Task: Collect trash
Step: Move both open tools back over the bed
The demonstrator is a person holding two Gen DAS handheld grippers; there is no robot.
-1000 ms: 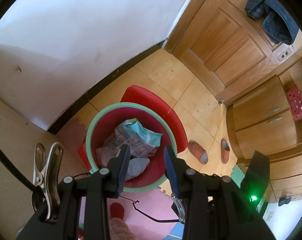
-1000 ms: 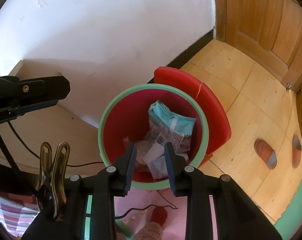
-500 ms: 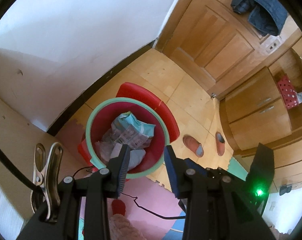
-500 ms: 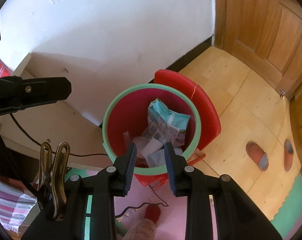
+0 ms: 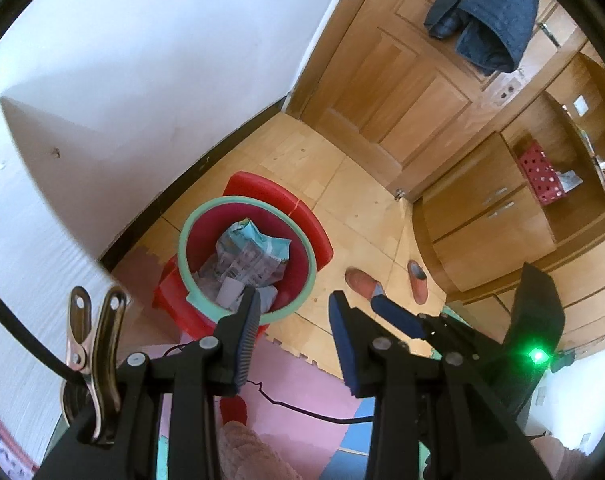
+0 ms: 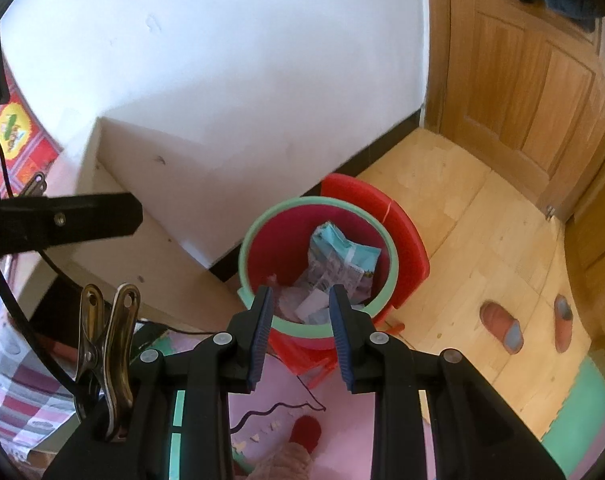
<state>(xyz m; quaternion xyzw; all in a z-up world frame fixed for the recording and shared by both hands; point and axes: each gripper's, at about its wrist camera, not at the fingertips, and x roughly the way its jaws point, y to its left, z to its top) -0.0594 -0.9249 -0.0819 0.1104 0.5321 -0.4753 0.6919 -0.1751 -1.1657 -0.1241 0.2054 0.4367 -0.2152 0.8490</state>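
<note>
A red bin with a green rim point(image 5: 190, 224) stands on the floor by the wall, seen from above in both views point(image 6: 318, 201). Inside lie a teal snack bag point(image 5: 258, 248) point(image 6: 342, 260), a white crumpled scrap point(image 5: 230, 292) point(image 6: 312, 304) and other wrappers. A red lid or stool point(image 5: 286, 204) point(image 6: 402, 220) sits behind the bin. My left gripper point(image 5: 295, 304) hangs open well above the bin's near rim, with nothing between its fingers. My right gripper point(image 6: 300, 298) is likewise open and empty, high above the near rim. Each gripper shows at the edge of the other's view.
Two red slippers point(image 5: 362, 282) point(image 6: 500, 326) lie on the wooden floor right of the bin. A wooden door point(image 5: 402, 80) with a dark jacket point(image 5: 486, 12) and a cabinet point(image 5: 482, 220) stand beyond. Pink foam mats point(image 5: 294, 380) and a black cable point(image 6: 278, 408) lie below the grippers.
Both grippers have risen and drawn back from the bin, which now looks smaller and farther below. The gaps between the fingers are unchanged and the trash in the bin has not moved.
</note>
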